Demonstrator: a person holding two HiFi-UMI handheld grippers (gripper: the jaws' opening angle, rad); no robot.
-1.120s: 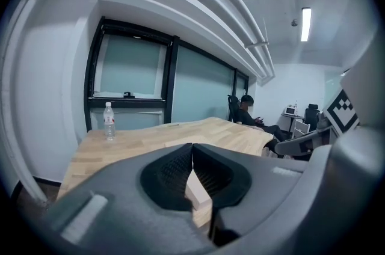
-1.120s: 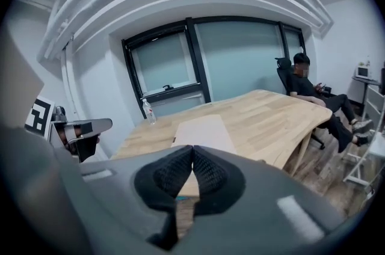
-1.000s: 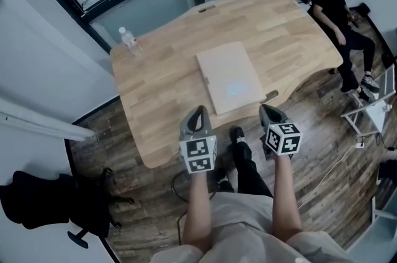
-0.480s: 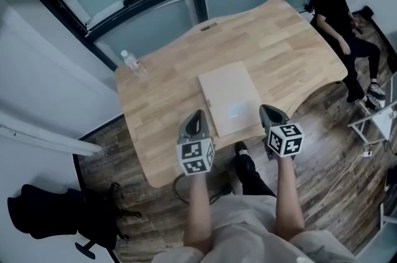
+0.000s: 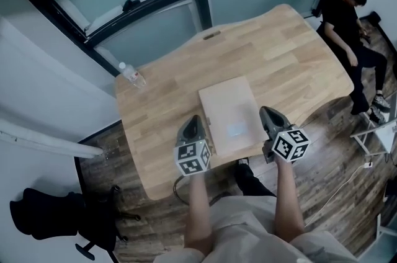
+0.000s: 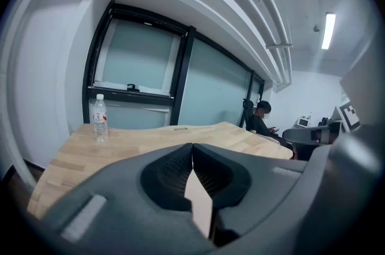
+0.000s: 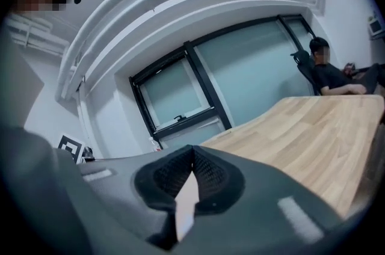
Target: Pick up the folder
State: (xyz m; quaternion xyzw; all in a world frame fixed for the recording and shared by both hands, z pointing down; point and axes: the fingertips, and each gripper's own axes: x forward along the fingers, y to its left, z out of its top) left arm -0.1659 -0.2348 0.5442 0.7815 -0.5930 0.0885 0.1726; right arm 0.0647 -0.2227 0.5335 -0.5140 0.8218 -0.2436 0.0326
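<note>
At the near edge of the wooden table, the pale folder lay flat, its closest side almost level with the table's rim and its long sides running away from the person. The left gripper hung just beside the folder's near left corner and the right gripper just beside its near right corner, each with its jaws clenched together on nothing. The main risk, as I judged it, was the folder's thinness: with no gap beneath it, a jaw coming in level would likely skid over the cover or shove the folder across the wood rather than get under an edge. Jaws left closed would only push it. A pinch at one corner could let it sag or fall open. The water bottle stood well apart at the far left corner, so it posed little hazard.
</note>
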